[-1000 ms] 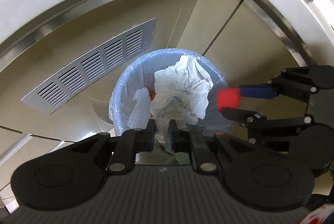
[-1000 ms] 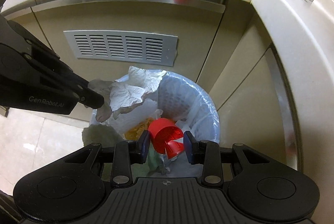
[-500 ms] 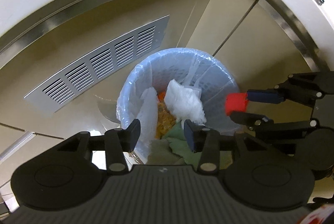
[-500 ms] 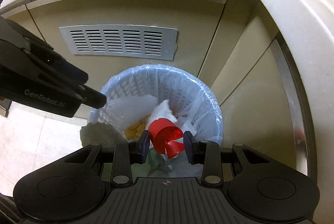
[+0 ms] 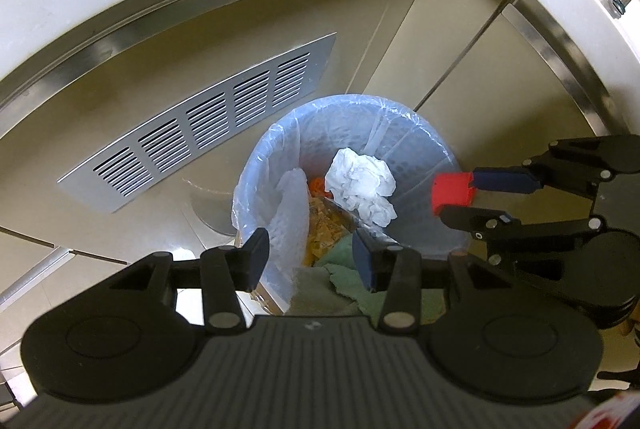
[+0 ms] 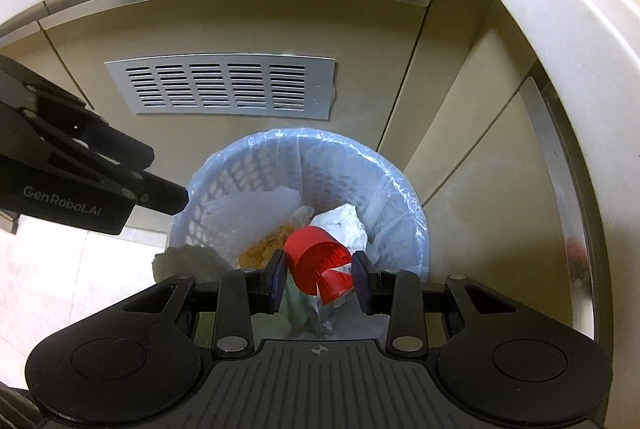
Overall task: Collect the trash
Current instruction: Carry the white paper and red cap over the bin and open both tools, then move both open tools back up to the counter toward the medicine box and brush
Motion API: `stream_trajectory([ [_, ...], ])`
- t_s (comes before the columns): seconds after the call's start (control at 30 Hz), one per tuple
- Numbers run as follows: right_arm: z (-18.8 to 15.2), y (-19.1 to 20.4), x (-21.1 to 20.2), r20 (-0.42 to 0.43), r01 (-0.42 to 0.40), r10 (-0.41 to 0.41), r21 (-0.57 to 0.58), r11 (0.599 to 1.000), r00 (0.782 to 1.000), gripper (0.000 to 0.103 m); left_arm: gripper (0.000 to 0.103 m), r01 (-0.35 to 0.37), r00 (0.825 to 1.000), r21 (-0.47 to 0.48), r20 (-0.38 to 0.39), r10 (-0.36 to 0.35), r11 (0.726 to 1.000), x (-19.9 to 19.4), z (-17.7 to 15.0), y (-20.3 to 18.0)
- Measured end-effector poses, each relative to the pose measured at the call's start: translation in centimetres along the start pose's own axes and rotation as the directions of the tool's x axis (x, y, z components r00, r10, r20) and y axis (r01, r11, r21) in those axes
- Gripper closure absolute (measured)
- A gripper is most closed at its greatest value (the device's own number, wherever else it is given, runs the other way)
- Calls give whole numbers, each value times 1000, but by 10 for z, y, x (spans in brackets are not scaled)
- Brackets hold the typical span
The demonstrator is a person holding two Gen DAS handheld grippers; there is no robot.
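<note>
A pale blue mesh trash bin (image 5: 420,157) with a clear liner stands on the floor under the counter; it also shows in the right wrist view (image 6: 256,169). A crumpled white paper towel (image 5: 360,185) lies inside it on food scraps, and it shows in the right wrist view too (image 6: 344,225). My left gripper (image 5: 308,257) is open and empty above the bin's near rim. My right gripper (image 6: 320,277) is shut on a red plastic cup (image 6: 320,265) and holds it over the bin's right side; the cup also shows in the left wrist view (image 5: 454,189).
Beige cabinet doors with a silver vent grille (image 5: 200,125) stand behind the bin, under a white countertop (image 6: 560,29). A green cloth (image 5: 352,285) lies at the bin's near edge. Pale floor tiles (image 6: 80,269) lie to the left.
My left gripper opened and let go of the white paper towel, which dropped into the bin. My right gripper still holds the red cup over the bin.
</note>
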State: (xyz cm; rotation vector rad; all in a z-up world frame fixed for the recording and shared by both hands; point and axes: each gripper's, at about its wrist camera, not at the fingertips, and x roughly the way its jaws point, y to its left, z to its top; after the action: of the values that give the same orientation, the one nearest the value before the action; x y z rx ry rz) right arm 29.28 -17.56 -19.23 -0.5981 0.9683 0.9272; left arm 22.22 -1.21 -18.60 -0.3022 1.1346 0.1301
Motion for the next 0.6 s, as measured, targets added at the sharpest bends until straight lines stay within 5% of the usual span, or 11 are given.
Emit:
stream_trajectory([
  [0.3,4,1,5,-7,-34,34,11,999,999,67,62,-4,1000,0,6,4,1000,-4,1,0],
  [0.43,3,1,4,6,-26,26,24,999,1000,49,62,-7,1000,-1,4,7,1000,-3,0,1],
  [0.6,1,2,3,3,-23,22,17,1000,1000,49,62,-9,1000,-5,7,9,1000,-4,-2,2],
])
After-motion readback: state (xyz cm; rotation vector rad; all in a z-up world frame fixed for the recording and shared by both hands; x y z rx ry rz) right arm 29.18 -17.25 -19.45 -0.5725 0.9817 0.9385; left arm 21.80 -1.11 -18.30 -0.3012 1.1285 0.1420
